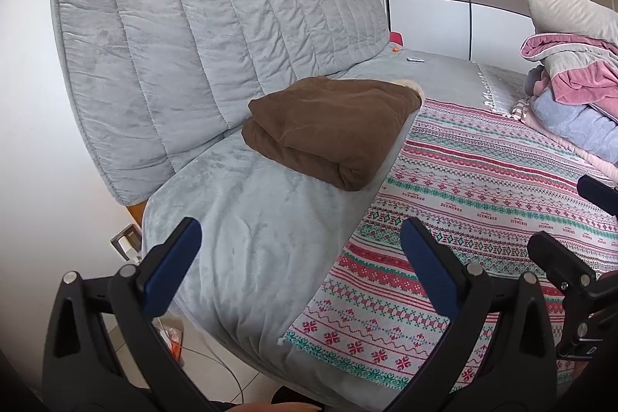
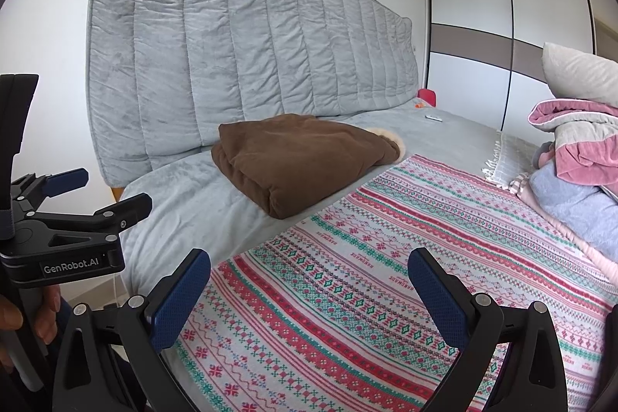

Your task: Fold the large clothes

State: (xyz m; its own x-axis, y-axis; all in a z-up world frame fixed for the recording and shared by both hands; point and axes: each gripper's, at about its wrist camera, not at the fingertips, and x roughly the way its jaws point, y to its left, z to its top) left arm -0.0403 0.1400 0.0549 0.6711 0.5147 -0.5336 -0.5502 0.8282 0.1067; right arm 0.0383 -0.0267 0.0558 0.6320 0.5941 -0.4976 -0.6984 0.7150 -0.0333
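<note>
Patterned blanket [image 2: 405,257] lies flat on the bed, open room above it. Folded brown garment [image 2: 297,165] blocks far left; clothes pile [image 2: 579,172] blocks right edge. Grey bed strip [image 1: 262,230] clear.

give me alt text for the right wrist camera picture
The open right tool hovers over a patterned blanket spread on a grey bed, holding nothing. A folded brown garment lies beyond it, a pile of clothes at right.
</note>
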